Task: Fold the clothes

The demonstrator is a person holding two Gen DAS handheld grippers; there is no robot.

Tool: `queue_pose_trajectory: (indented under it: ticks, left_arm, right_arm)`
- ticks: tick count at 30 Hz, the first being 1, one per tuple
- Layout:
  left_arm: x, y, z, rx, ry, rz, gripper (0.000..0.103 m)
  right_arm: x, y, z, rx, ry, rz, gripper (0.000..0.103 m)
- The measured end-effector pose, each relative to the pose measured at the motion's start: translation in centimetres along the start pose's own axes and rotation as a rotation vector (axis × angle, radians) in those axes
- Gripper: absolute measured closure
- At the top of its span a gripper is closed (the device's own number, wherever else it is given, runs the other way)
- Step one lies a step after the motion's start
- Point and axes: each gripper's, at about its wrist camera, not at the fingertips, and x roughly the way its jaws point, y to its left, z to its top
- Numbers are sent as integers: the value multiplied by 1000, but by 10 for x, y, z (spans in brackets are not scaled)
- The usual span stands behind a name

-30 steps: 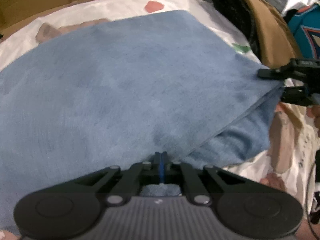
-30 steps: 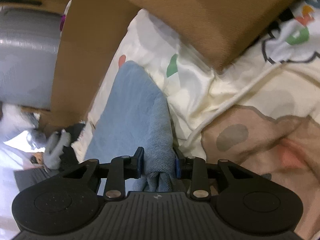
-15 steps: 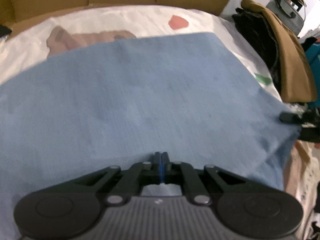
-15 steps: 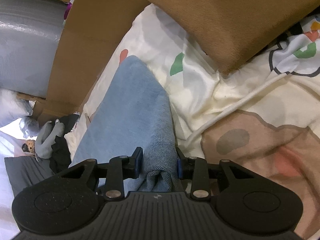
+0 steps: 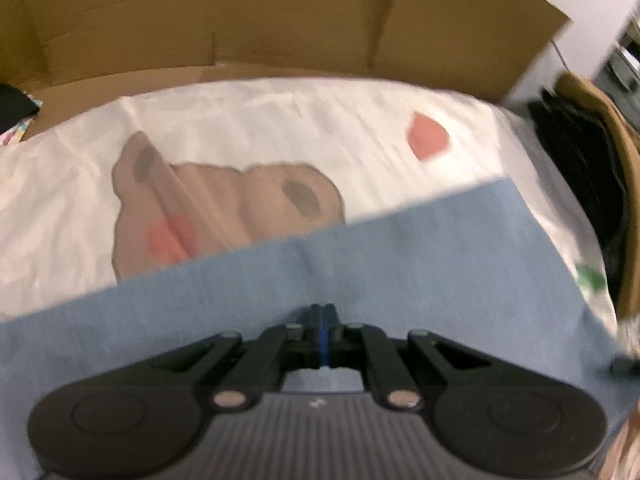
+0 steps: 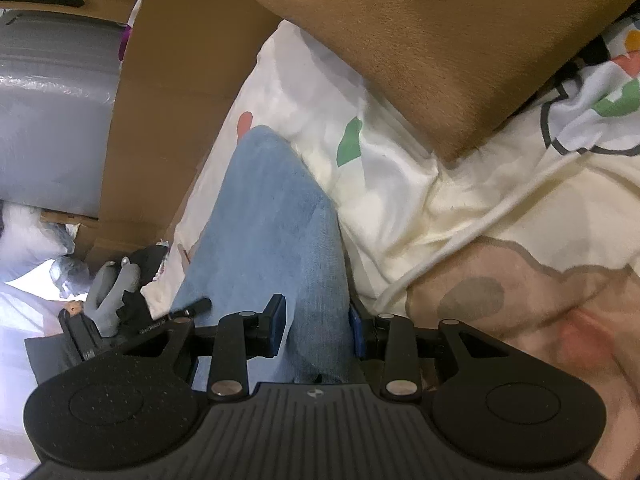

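Note:
A light blue cloth lies on a white bed sheet with a bear print. My left gripper is shut, its blue pads pinched together on the cloth's upper layer, and cloth spreads out on both sides of it. In the right wrist view the same blue cloth runs away from me as a long folded strip. My right gripper is shut on the bunched near end of that strip. The left wrist view is blurred by motion.
Cardboard walls stand behind the bed, seen also as the cardboard left of the strip. A brown garment lies at the upper right. Brown and black clothes are piled at the right edge. A grey soft toy sits beyond the bed.
My left gripper has carried its cloth layer toward the cardboard side. The cloth's far edge now lies much nearer the fingers and the bear print is uncovered. The right gripper has kept its place.

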Motion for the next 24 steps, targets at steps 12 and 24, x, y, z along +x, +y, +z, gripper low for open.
queue_pose_trajectory:
  ticks: [12, 24]
  left_arm:
    - [15, 7, 6, -89, -36, 17, 100]
    - [-44, 11, -27, -28, -8, 70, 67]
  right_arm:
    - [17, 9, 13, -46, -13, -15, 68]
    - [15, 52, 12, -188, -7, -61, 94]
